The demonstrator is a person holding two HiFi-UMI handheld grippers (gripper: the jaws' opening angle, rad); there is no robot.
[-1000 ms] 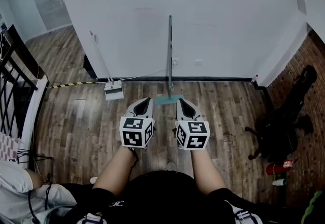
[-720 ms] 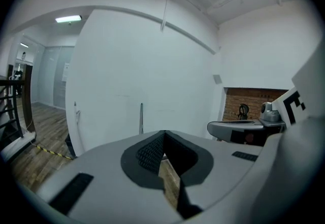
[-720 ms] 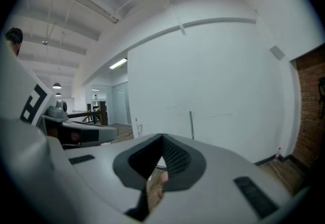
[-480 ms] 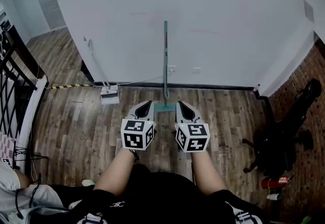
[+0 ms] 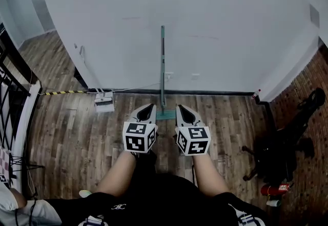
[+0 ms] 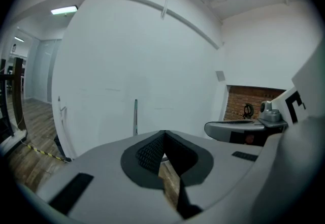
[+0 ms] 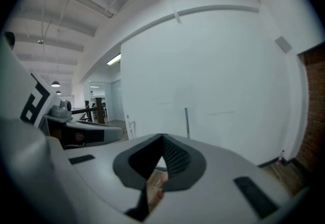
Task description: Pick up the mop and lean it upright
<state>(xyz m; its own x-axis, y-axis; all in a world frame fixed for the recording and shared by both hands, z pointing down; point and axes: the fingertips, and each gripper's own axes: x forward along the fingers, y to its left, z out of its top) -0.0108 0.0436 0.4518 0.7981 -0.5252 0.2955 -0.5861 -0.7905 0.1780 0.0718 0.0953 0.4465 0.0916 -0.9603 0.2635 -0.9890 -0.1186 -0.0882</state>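
Wall [image 5: 215,20] closer, mop [image 5: 162,61] nearer than before

The floor [image 5: 72,127] is wood planking with plain grain and a faint sheen. The wall [image 5: 215,25] is smooth, matt paint, while the brick wall [image 5: 319,74] at the right looks rough. The mop [image 5: 162,66] has a slim, smooth handle. The left tongs [image 5: 148,108] and right tongs [image 5: 181,109] have matt grey plastic shells, and their dark pads [image 6: 150,153] are finely ribbed.
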